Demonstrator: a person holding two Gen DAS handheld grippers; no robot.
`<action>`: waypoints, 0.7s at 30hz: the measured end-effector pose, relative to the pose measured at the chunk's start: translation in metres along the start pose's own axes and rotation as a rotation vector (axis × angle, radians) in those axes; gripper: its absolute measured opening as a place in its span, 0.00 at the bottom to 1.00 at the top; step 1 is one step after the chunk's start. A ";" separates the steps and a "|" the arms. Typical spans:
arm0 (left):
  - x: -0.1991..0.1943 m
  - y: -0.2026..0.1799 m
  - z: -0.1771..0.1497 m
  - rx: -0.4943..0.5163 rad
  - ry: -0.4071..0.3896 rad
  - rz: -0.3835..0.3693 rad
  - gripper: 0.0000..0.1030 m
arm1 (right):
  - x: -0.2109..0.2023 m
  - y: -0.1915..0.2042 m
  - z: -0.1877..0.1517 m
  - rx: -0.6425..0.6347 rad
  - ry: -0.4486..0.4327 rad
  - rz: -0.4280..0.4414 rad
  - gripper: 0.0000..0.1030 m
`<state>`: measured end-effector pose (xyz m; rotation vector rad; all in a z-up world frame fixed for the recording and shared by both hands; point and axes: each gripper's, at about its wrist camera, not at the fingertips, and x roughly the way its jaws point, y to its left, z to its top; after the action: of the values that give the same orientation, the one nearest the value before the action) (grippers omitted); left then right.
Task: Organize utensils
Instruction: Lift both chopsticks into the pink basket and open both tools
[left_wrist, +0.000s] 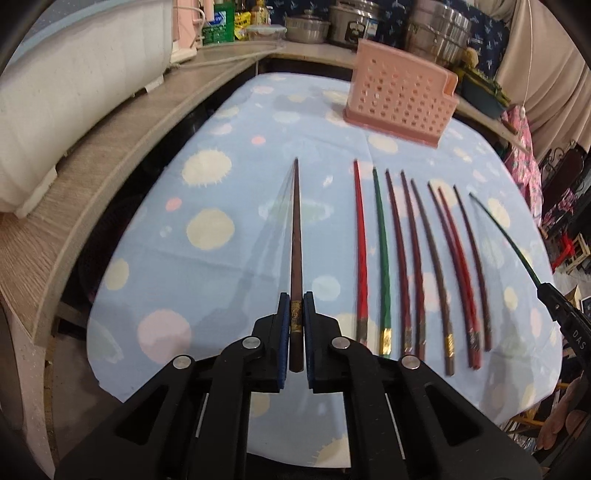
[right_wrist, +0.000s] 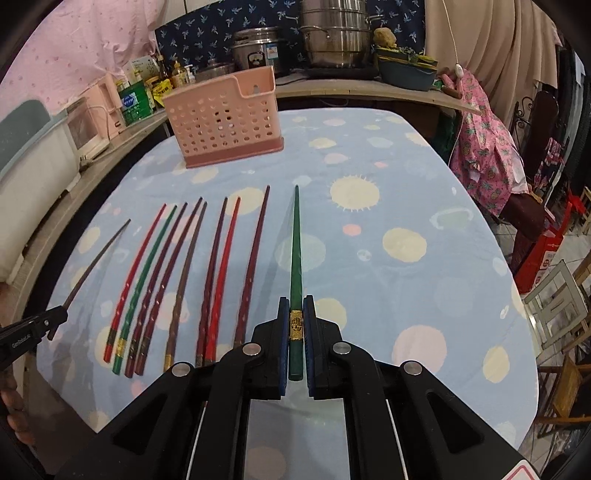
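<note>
My left gripper (left_wrist: 295, 299) is shut on a dark brown chopstick (left_wrist: 295, 229) near its gold-banded end, tip pointing away over the cloth. My right gripper (right_wrist: 296, 301) is shut on a green chopstick (right_wrist: 295, 251) at its gold band. Between the two, several red, green and maroon chopsticks (left_wrist: 417, 258) lie side by side on the tablecloth (left_wrist: 207, 258). A pink perforated utensil basket (right_wrist: 221, 118) stands upright at the table's far side, apart from both grippers. The left gripper (right_wrist: 55, 317) shows at the left edge of the right wrist view, the right gripper (left_wrist: 546, 291) at the right edge of the left wrist view.
A wooden counter (left_wrist: 110, 140) curves along the table's left and back, carrying a white appliance (left_wrist: 66, 74), bottles and steel pots (right_wrist: 332, 33). Pink cloth (right_wrist: 487, 147) hangs past the right edge, with chairs (right_wrist: 554, 314) beyond.
</note>
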<state>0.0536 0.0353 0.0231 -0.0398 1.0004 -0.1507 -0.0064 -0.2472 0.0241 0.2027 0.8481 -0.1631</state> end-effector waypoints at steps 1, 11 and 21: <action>-0.005 0.000 0.008 -0.002 -0.018 -0.003 0.07 | -0.004 0.000 0.009 0.003 -0.016 0.004 0.07; -0.049 -0.007 0.106 -0.011 -0.215 -0.021 0.07 | -0.034 -0.009 0.119 0.039 -0.200 0.059 0.07; -0.076 -0.032 0.212 -0.025 -0.352 -0.082 0.07 | -0.038 -0.008 0.220 0.073 -0.328 0.141 0.07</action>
<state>0.1876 0.0068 0.2043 -0.1257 0.6491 -0.1988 0.1271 -0.3060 0.1934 0.2939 0.5002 -0.0919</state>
